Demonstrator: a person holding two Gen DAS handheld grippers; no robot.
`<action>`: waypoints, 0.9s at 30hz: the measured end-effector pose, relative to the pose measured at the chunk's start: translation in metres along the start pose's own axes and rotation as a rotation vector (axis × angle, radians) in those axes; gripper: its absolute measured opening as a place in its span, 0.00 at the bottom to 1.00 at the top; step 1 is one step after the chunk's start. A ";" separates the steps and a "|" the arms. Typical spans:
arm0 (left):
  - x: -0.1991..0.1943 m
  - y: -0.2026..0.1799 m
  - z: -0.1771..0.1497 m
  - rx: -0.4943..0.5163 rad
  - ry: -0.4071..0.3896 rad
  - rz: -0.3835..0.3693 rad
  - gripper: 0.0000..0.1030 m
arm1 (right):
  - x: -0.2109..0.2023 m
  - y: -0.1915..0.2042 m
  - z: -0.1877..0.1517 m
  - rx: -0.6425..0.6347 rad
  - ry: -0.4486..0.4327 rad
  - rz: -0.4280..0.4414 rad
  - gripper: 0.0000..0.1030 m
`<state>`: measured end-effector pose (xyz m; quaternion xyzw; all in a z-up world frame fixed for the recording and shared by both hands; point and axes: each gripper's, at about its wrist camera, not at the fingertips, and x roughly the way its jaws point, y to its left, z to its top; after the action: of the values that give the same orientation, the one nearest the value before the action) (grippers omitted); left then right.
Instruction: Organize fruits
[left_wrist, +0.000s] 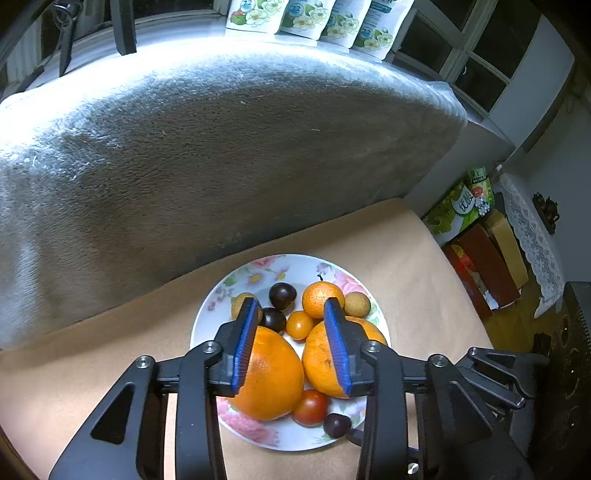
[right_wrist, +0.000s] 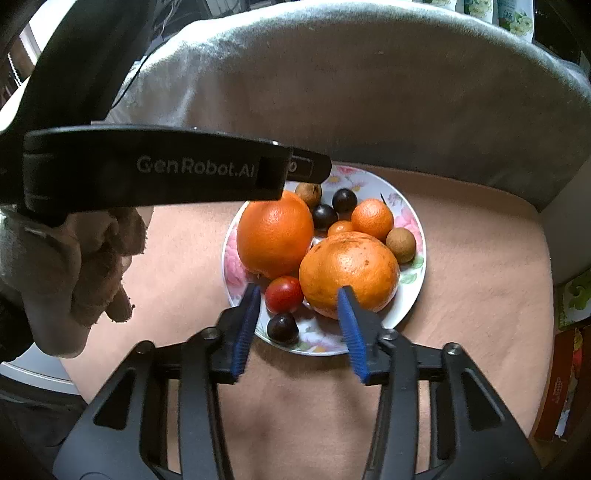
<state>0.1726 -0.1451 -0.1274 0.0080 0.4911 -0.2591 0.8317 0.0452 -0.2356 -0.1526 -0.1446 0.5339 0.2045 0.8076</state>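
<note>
The fruits were gathered on a floral plate (right_wrist: 413, 291) on a tan cushion (right_wrist: 480, 277): two large oranges (right_wrist: 275, 232), a mandarin (right_wrist: 372, 219), cherry tomatoes (right_wrist: 283, 294) and dark plums (right_wrist: 282, 328). The left gripper (left_wrist: 291, 308) was held partly open above the oranges, nothing gripped. The right gripper (right_wrist: 299, 295) was likewise parted, nothing clamped, with the red tomato seen between its fingers.
</note>
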 end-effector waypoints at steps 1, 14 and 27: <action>0.000 0.001 0.000 -0.001 0.000 0.000 0.36 | -0.001 -0.001 0.000 0.003 -0.002 -0.001 0.45; -0.015 0.006 -0.001 -0.005 -0.026 0.015 0.56 | -0.011 0.000 0.006 0.020 -0.031 -0.022 0.69; -0.046 0.010 -0.015 -0.018 -0.053 0.047 0.66 | -0.025 -0.006 0.004 0.075 -0.049 -0.062 0.72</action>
<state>0.1474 -0.1127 -0.1000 0.0052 0.4709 -0.2354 0.8502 0.0425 -0.2437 -0.1276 -0.1258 0.5164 0.1629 0.8313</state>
